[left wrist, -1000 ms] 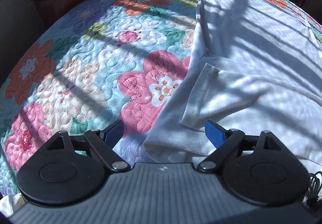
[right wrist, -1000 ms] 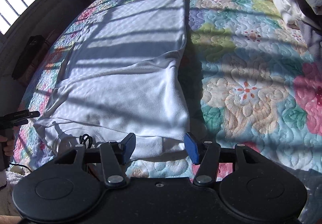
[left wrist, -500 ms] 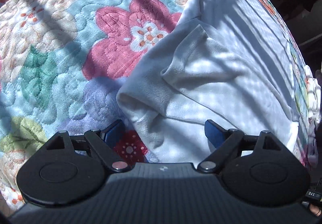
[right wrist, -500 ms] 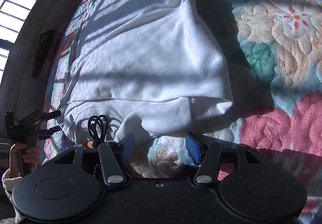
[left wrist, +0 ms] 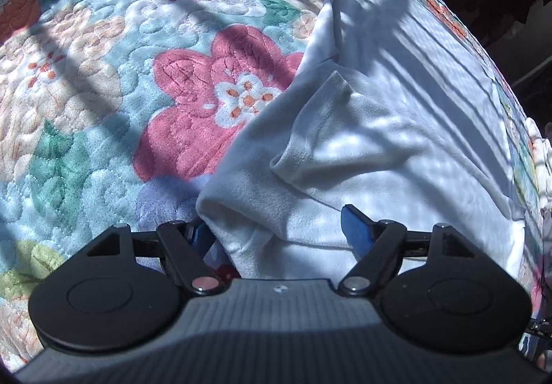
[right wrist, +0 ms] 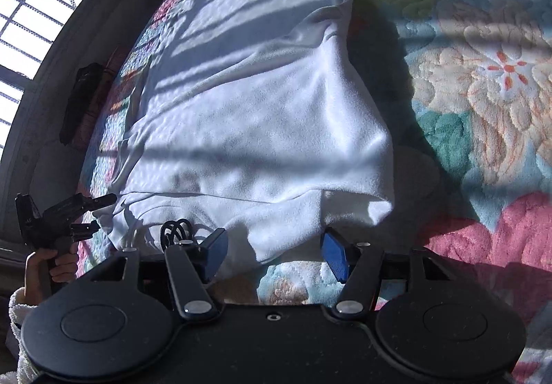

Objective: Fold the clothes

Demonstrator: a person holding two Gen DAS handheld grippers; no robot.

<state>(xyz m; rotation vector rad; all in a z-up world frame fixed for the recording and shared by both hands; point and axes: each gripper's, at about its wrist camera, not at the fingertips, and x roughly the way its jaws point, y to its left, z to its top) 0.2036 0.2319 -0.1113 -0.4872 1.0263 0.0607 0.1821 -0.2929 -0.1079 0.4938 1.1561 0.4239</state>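
R view only: window [right wrist: 38, 15], person's hand [right wrist: 51, 266] w/ left hand-held gripper [right wrist: 100, 215].

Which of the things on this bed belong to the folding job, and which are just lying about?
For the job:
- white garment
- left hand-held gripper, closing over its near edge
- right hand-held gripper, opening

Lying about:
- floral quilt
- black cable
- window

A bed carries everything, covered by a quilt [left wrist: 103, 115] stitched with large flowers in pink, orange, cream and green on pale blue. A white shirt [left wrist: 396, 129] lies directly on the quilt, spread flat farther off and bunched into folds at its near end, one sleeve [left wrist: 310, 129] turned over on top. Barred sunlight and shadow stripe both. From the right wrist view the shirt [right wrist: 262, 115] has quilt [right wrist: 483, 91] bare to its right.
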